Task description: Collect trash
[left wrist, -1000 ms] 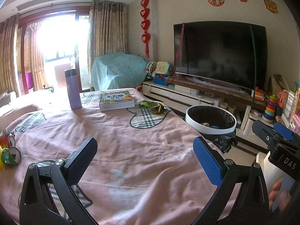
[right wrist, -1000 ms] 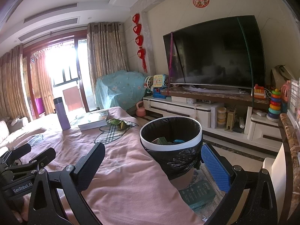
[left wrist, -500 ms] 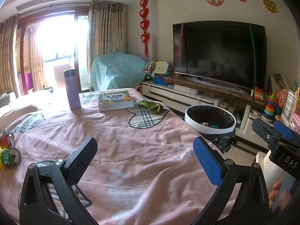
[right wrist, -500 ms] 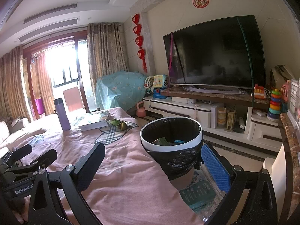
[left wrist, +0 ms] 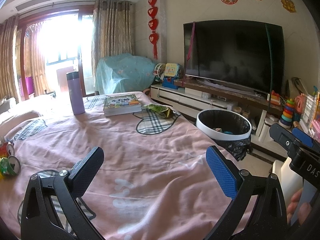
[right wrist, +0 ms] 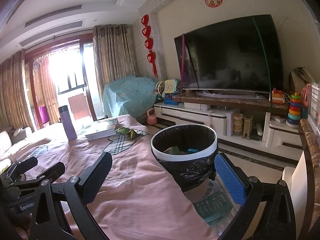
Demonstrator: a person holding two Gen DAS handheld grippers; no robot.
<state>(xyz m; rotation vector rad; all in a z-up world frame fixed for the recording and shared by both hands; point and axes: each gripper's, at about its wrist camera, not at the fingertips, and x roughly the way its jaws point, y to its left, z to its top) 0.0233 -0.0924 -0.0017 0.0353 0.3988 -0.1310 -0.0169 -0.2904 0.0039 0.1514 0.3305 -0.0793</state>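
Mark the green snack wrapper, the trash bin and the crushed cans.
green snack wrapper (left wrist: 160, 110), left wrist view, on its crumpled middle.
trash bin (right wrist: 181, 157), right wrist view, on the white rim's front.
crushed cans (left wrist: 9, 165), left wrist view, on the nearer can's open end.

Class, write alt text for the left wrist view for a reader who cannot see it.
The open left gripper hovers empty over a pink tablecloth. Beyond lie a green snack wrapper, books and a purple flask; a black-lined trash bin stands at the table's right edge.
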